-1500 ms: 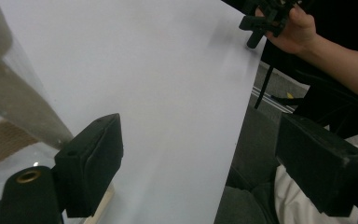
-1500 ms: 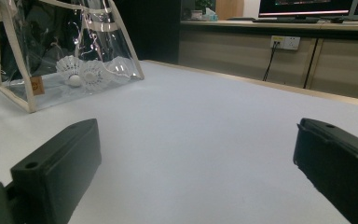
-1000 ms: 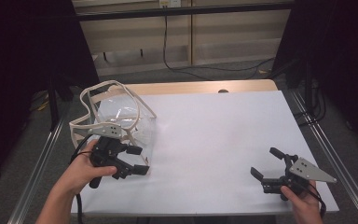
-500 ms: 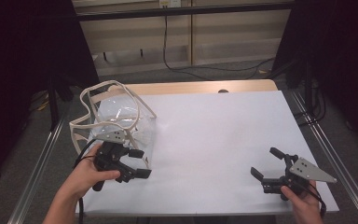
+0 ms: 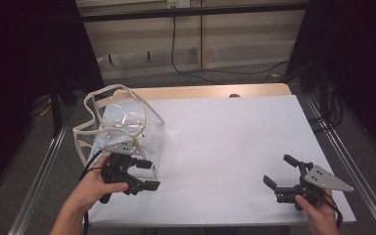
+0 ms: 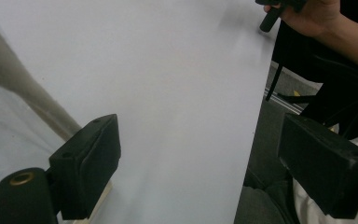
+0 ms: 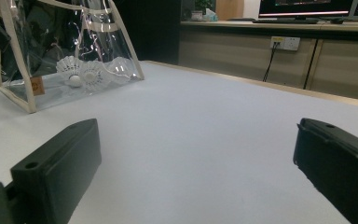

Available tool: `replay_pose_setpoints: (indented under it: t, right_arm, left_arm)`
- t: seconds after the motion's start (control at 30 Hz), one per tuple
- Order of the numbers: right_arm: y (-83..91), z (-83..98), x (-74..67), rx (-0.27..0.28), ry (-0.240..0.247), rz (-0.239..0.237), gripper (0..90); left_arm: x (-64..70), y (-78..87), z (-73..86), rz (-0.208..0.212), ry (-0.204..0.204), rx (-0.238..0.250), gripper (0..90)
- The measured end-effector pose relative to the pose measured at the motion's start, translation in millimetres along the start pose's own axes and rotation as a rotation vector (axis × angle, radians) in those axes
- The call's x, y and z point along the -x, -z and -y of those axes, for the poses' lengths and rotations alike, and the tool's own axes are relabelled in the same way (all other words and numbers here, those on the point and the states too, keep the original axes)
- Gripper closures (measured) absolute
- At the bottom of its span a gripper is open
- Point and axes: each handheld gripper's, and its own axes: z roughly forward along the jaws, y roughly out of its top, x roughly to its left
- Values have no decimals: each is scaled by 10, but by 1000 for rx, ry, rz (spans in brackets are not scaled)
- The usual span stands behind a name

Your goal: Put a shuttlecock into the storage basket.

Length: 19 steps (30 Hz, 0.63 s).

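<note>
One clear bag (image 5: 122, 129) stands on one table (image 5: 235, 147); three shuttlecocks (image 7: 92, 73) lie inside it. Two grippers: left (image 5: 144, 175), right (image 5: 280, 171).

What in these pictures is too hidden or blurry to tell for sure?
- Clear bag, high view: glare on the plastic hides what is inside.
- Shuttlecocks, right gripper view: their number is unclear through the creased plastic.
- Small tag on the bag: too small to read.
- Cream strap, left gripper view: blurred and cut off by the left edge.
</note>
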Motion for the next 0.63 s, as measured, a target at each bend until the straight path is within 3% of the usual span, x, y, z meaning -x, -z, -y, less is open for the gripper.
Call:
replay_pose_setpoints:
  t: [0.3,0.63]
  right_arm:
    - [-1,0,-2,1,0,0,6]
    - [-2,0,-3,0,2,-1,6]
  left_arm:
    - [-14,-53,90,-2,12,3,131]
    - [-38,-139,216,-19,-7,-13,123]
